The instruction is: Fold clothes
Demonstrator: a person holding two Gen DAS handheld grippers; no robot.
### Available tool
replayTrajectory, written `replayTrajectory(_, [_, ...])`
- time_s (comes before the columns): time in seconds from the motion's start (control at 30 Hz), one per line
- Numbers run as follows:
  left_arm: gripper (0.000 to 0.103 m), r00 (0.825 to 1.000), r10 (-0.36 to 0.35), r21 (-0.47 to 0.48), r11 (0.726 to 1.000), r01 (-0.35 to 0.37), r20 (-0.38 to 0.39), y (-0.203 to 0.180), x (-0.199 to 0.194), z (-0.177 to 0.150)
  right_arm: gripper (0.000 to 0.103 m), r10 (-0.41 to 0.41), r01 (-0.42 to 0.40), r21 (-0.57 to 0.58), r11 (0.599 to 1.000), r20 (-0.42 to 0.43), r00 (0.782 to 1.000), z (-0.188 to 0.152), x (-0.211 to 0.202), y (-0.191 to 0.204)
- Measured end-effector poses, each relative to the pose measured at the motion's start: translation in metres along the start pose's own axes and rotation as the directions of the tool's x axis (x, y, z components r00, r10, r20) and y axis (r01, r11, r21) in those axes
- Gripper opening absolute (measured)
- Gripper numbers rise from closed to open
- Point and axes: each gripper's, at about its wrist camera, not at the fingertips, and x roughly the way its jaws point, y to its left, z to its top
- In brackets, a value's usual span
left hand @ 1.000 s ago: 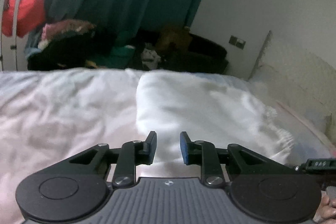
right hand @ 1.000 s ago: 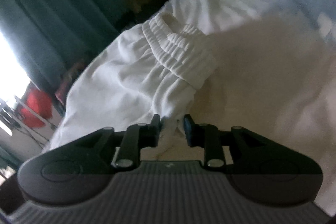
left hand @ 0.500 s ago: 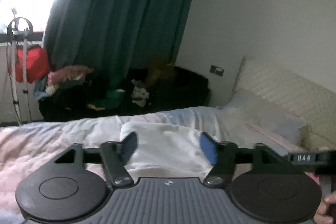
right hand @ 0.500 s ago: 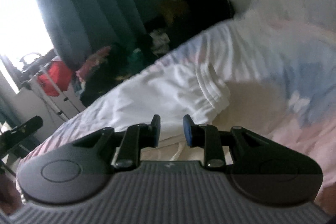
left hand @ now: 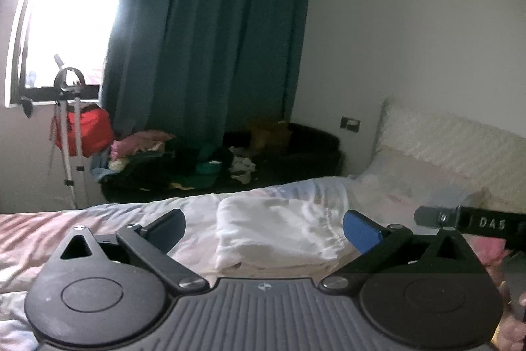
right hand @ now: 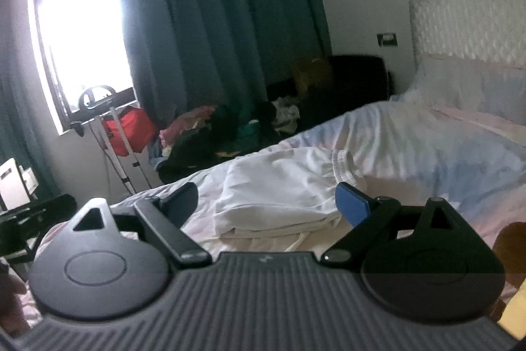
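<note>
A white garment (left hand: 279,232) lies folded into a flat stack on the bed (left hand: 98,226); its elastic waistband shows at the right end in the right wrist view (right hand: 345,163). My left gripper (left hand: 263,231) hovers above and short of the garment, its jaws opening wide with nothing between them. My right gripper (right hand: 266,199) also hangs clear of the white garment (right hand: 279,196), jaws opening, nothing gripped. The right gripper's black body (left hand: 470,221) pokes in at the right edge of the left wrist view.
Beyond the bed, a pile of mixed clothes (left hand: 171,160) lies under a dark green curtain (left hand: 210,32). A white stand with a red bag (left hand: 82,134) is by the window. Pillows (right hand: 470,87) and a padded headboard (right hand: 466,28) sit at the right.
Both grippers let go of the white garment, opened wide and lifted up and back from it. The garment now lies folded on the bed.
</note>
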Motion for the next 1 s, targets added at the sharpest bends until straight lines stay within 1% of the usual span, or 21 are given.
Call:
replayTrajectory(0.13, [0.103, 1.0, 0.015, 0.027, 1.0, -0.015, 0.016, -0.009, -0.026, -0.015, 0.092, 0.01, -0.008, -0.045, 0.999, 0.044, 0.999, -0.018, -0.02, 0.011])
replayTrajectory(0.27, [0.103, 0.999, 0.022, 0.016, 1.0, -0.023, 0.041, -0.012, -0.042, -0.033, 0.092, 0.006, 0.001, -0.083, 0.997, 0.083, 0.997, -0.037, -0.031, 0.018])
replayTrajectory(0.33, [0.103, 0.998, 0.035, 0.017, 0.999, -0.036, 0.052, -0.013, -0.044, -0.043, 0.092, 0.006, 0.002, -0.09, 0.996, 0.09, 0.996, -0.047, -0.033, 0.019])
replayTrajectory(0.43, [0.103, 0.998, 0.03, 0.004, 1.0, -0.03, 0.049, -0.011, -0.044, -0.055, 0.092, -0.004, 0.015, -0.111, 0.994, 0.097, 0.995, -0.064, -0.032, 0.021])
replayTrajectory(0.53, [0.103, 0.996, 0.065, 0.017, 0.998, -0.066, 0.058, -0.009, -0.045, -0.067, 0.092, -0.032, 0.05, -0.15, 0.987, 0.121, 0.992, -0.085, -0.029, 0.025])
replayTrajectory(0.7, [0.103, 0.996, 0.072, 0.002, 0.997, -0.072, 0.058, -0.002, -0.043, -0.082, 0.092, -0.053, 0.068, -0.145, 0.987, 0.099, 0.994, -0.109, -0.014, 0.024])
replayTrajectory(0.8, [0.103, 0.993, 0.101, 0.025, 0.994, -0.103, 0.056, -0.002, -0.042, -0.089, 0.092, -0.061, 0.079, -0.156, 0.985, 0.115, 0.991, -0.115, -0.011, 0.025])
replayTrajectory(1.0, [0.103, 0.99, 0.136, 0.039, 0.99, -0.137, 0.027, 0.004, -0.037, -0.104, 0.092, -0.076, 0.088, -0.156, 0.984, 0.082, 0.994, -0.121, 0.0, 0.025])
